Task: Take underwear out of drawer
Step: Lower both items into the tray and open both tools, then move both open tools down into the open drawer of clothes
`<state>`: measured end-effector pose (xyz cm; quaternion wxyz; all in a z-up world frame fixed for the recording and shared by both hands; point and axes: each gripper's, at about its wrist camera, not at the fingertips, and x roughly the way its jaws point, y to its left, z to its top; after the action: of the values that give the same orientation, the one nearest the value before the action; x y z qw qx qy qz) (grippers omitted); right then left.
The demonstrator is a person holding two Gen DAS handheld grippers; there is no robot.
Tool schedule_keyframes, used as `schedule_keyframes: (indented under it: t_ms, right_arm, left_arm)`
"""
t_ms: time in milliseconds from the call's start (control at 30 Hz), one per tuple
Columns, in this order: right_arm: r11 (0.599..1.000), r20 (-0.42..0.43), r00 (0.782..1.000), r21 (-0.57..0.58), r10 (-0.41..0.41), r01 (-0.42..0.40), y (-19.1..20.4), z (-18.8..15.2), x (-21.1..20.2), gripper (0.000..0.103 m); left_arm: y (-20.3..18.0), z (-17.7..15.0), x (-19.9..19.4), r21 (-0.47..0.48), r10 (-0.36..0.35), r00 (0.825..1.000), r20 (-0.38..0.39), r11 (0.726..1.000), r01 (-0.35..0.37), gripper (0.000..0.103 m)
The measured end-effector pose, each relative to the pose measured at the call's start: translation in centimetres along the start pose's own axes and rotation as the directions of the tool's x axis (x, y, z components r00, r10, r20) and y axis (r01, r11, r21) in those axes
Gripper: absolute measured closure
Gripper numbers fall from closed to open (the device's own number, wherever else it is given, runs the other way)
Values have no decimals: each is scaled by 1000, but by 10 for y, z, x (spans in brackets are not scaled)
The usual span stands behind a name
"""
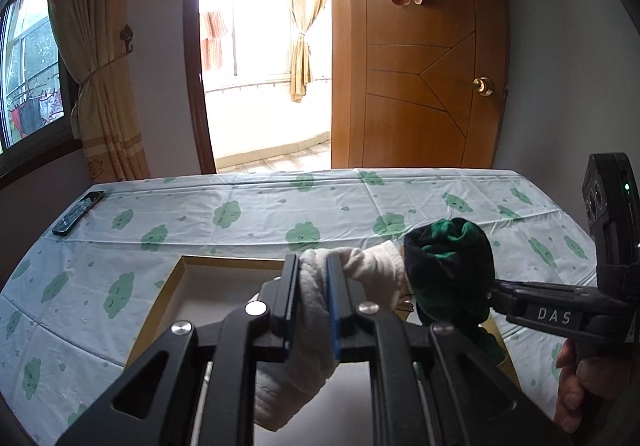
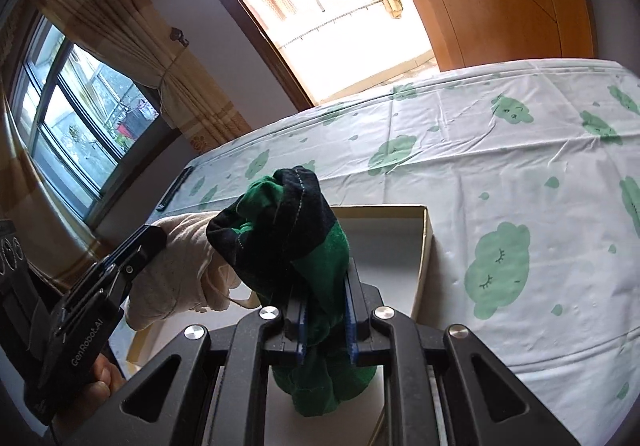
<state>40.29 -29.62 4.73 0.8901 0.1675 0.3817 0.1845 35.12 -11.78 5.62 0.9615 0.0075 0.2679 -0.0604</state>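
Left gripper [image 1: 314,270] pinches white underwear [image 1: 360,270]; right gripper [image 2: 326,310] pinches green underwear [image 2: 296,222], hiding the drawer [image 2: 424,246].

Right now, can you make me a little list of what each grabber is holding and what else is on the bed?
left gripper: shut on the white underwear, bunched up
right gripper: shut on the green and black underwear, bunched up
where the clothes are: both lifted above the open box
box: cardboard, pale inside, the part in view looks empty
under the box: sheet with green clouds
also on the sheet: dark phone near the far left corner
behind: wooden door, standing open
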Motion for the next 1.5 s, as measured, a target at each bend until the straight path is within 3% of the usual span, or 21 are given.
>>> schedule_keyframes:
  t_ms: [200, 300, 367, 400, 433, 467, 533, 600, 767, 1000, 1300, 1500]
  right_arm:
    - [994, 7, 994, -34, -108, 108, -3, 8, 13, 86]
    - [989, 21, 990, -33, -143, 143, -5, 7, 14, 86]
    - [987, 17, 988, -32, -154, 155, -6, 7, 14, 82]
    - [984, 14, 985, -35, -172, 172, -7, 7, 14, 75]
    - [982, 20, 983, -39, -184, 184, -7, 7, 14, 68]
    - [985, 26, 985, -41, -169, 170, -7, 7, 12, 66]
    - [982, 37, 983, -56, -180, 182, -3, 4, 4, 49]
    - [977, 79, 977, -69, -196, 202, 1, 0, -9, 41]
    - [984, 131, 982, -100, -134, 148, 16, -20, -41, 40]
    - [986, 162, 987, -160, -16, 42, 35, -80, -87, 31]
    - [968, 154, 986, -251, 61, -20, 41, -161, -136, 26]
    - [946, 119, 991, -324, 61, -19, 47, -215, -143, 26]
  left_arm:
    - [3, 0, 23, -61, -6, 999, -52, 998, 3, 91]
    - [-4, 2, 34, -40, -20, 996, -87, 999, 17, 88]
    - [-11, 1, 41, -15, -49, 991, -121, 999, 47, 83]
    - [-13, 0, 40, -5, -47, 992, -120, 999, 47, 82]
    - [-16, 1, 38, 6, -50, 992, -116, 999, 51, 71]
    - [-18, 0, 36, 17, -63, 991, -118, 998, 66, 50]
    - [-19, 0, 24, 23, -70, 994, -88, 997, 72, 30]
    - [-16, -1, 8, 18, -88, 995, -47, 996, 89, 29]
    - [-3, -6, -31, -3, -96, 995, 13, 995, 96, 26]
    - [19, -35, -91, -30, -113, 991, 74, 993, 116, 15]
    - [26, -90, -154, -9, -153, 984, 95, 988, 155, 7]
    - [26, -142, -171, 40, -106, 992, 72, 994, 103, 4]
